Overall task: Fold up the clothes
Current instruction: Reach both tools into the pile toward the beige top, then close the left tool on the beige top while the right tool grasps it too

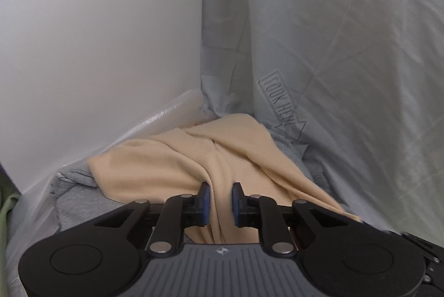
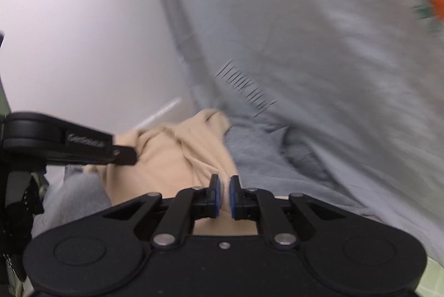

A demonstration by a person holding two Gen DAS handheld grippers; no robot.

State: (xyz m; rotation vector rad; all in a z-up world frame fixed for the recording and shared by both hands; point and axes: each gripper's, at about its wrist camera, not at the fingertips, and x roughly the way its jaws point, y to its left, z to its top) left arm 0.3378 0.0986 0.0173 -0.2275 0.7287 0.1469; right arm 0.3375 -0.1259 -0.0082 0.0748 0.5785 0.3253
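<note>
We've got one tan garment (image 1: 177,158) bunched on a heap of grey clothes (image 1: 80,197), tucked into the corner where the white wall (image 1: 97,33) meets a hanging grey sheet (image 1: 347,47). Both tools are pinching it: the left tool (image 1: 220,202) has a thick ridge of tan fabric squeezed between its pads, and the right tool (image 2: 224,195) is nearly pressed together on a thinner bit of the same cloth. Two grips, set apart, so we'd guess the idea is lifting it clear and spreading it for folding. The right view's blurry, mind.
</note>
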